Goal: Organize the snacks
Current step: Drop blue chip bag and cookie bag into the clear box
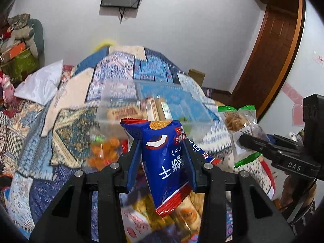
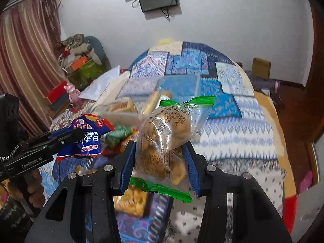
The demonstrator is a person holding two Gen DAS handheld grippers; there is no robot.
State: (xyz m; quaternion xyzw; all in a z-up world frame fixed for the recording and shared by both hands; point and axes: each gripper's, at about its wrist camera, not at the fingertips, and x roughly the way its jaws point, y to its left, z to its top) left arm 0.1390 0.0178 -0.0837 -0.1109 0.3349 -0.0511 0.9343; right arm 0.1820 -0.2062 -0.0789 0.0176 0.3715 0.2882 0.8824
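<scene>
My left gripper (image 1: 162, 143) is shut on a blue snack packet (image 1: 164, 168) with red crimped ends, lifted above the bed. My right gripper (image 2: 159, 144) is shut on a clear packet (image 2: 162, 129) of golden biscuits with green ends, also in the air. Each wrist view shows the other gripper from the side: the right gripper (image 1: 249, 139) with the clear packet (image 1: 237, 119), and the left gripper (image 2: 79, 133) with the blue packet (image 2: 89, 141). Beyond both stands a clear plastic box (image 1: 113, 109) (image 2: 178, 85) with several packets inside. More loose snacks (image 1: 105, 151) (image 2: 131, 200) lie below the grippers.
Everything sits on a bed with a blue patchwork quilt (image 2: 232, 125). A white bag (image 1: 40, 83) lies at the left of the bed. Stacked boxes and clothes (image 1: 18, 50) stand at the far left, with a wooden door (image 1: 273, 50) at the right.
</scene>
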